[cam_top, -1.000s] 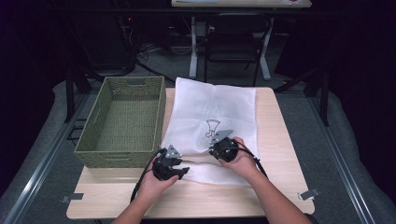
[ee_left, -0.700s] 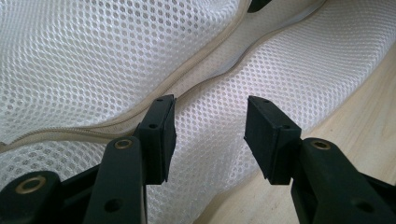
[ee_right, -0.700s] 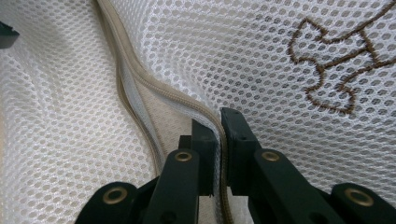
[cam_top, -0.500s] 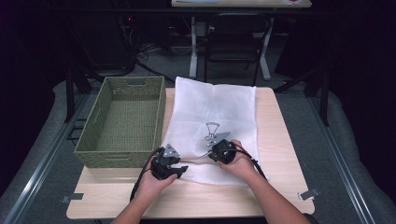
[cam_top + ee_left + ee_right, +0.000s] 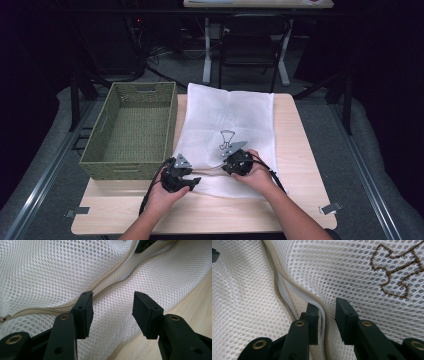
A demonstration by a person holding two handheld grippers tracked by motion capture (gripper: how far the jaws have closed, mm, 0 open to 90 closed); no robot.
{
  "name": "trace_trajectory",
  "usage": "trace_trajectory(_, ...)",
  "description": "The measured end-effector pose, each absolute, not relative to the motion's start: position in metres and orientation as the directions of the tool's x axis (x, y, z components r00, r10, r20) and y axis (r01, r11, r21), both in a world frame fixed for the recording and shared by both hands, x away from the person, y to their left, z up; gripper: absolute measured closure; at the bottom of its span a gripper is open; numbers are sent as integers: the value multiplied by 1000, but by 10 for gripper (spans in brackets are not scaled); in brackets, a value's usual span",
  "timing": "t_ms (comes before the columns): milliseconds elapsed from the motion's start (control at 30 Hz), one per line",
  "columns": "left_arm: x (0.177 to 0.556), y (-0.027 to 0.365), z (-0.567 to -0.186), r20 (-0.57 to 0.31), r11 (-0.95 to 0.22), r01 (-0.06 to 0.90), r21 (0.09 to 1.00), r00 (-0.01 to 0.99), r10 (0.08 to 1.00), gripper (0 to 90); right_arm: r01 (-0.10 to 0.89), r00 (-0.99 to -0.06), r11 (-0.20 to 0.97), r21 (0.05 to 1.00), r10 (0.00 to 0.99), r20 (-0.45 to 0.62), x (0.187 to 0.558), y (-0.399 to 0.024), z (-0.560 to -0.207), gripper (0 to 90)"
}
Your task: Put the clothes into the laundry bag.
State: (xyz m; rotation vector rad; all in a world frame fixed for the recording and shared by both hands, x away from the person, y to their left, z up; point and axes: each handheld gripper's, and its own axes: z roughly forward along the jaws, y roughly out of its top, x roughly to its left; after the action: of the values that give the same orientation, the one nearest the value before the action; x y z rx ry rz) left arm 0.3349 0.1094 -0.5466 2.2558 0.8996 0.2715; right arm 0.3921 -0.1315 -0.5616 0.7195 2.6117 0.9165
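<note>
- Here a white mesh bag (image 5: 227,135) lies flat on the table (image 5: 295,165), just right of the green basket (image 5: 132,130), its near edge toward the person.
- The left gripper (image 5: 112,312) sits at the bag's near left corner; its fingers (image 5: 83,312) stand spread over the mesh, one beside the zipper (image 5: 105,280), pinching nothing.
- The right gripper (image 5: 327,317) rests on the bag's near edge, right of the left gripper and just below the bag's brown embroidered mark (image 5: 397,270).
- Its fingers (image 5: 345,320) have just been opening; they now stand slightly apart with the zipper seam (image 5: 294,287) running between them, not squeezed.
- In the high view both grippers (image 5: 180,175) (image 5: 235,161) are close together.
</note>
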Motion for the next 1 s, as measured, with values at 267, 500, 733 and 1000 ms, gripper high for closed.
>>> trace_trajectory(267,336,110,-547,-50,-532,529,661,739,672,507,378,-841,658,651,538,-54,394,-133,-562,581)
trace_trajectory(500,336,110,-547,-50,-532,531,659,737,674,501,373,-852,672,640,522,-52,394,-131,-565,495)
trace_trajectory(733,336,110,-547,-49,-533,533,658,736,675,493,375,-850,672,638,524,-52,394,-129,-566,476)
trace_trajectory(1000,336,110,-548,-55,-532,539,653,735,676,484,375,-852,678,632,521,-54,393,-128,-567,459)
